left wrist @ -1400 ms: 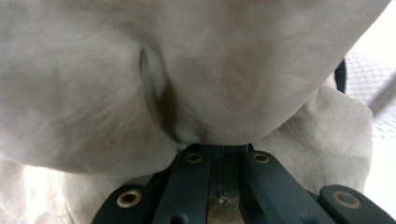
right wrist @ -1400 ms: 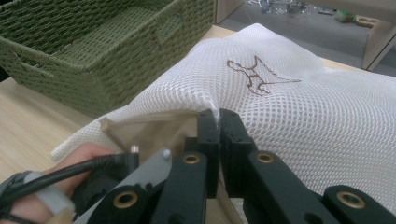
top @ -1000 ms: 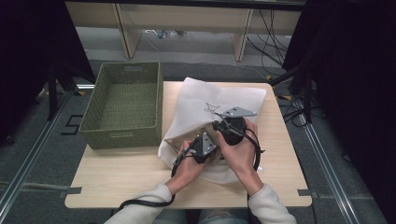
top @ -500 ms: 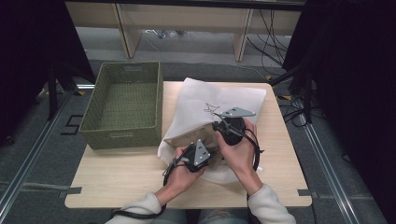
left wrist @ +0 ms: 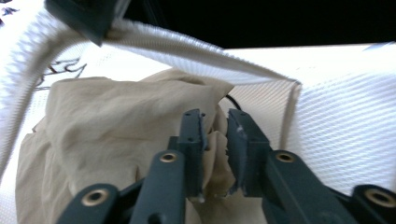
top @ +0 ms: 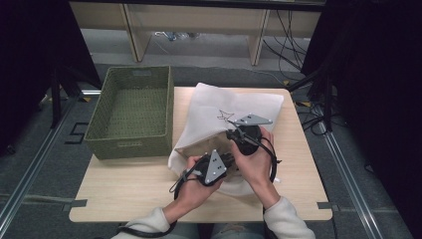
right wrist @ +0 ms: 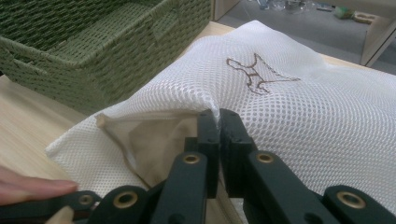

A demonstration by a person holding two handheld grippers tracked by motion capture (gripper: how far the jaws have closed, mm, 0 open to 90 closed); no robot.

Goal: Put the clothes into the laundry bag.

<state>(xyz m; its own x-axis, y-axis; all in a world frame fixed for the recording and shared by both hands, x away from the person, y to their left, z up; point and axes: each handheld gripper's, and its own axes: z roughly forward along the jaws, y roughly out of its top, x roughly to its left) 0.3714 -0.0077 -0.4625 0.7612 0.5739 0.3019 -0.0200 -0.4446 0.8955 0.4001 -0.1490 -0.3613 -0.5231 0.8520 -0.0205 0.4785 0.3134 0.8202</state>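
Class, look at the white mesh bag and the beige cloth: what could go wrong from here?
1. The left tongs pinch just a small fold of the beige cloth; it might slip free.
2. The right tongs hold only the thin rim of the mesh bag; losing it would likely close the opening.

Operator and handheld grippers

Cream knit sleeves (top: 286,219). Each gripper, left (top: 234,162) and right (top: 230,134): black body, black jaws with brass-coloured pivot rivets, grey three-cornered top plate, trailing black cable.
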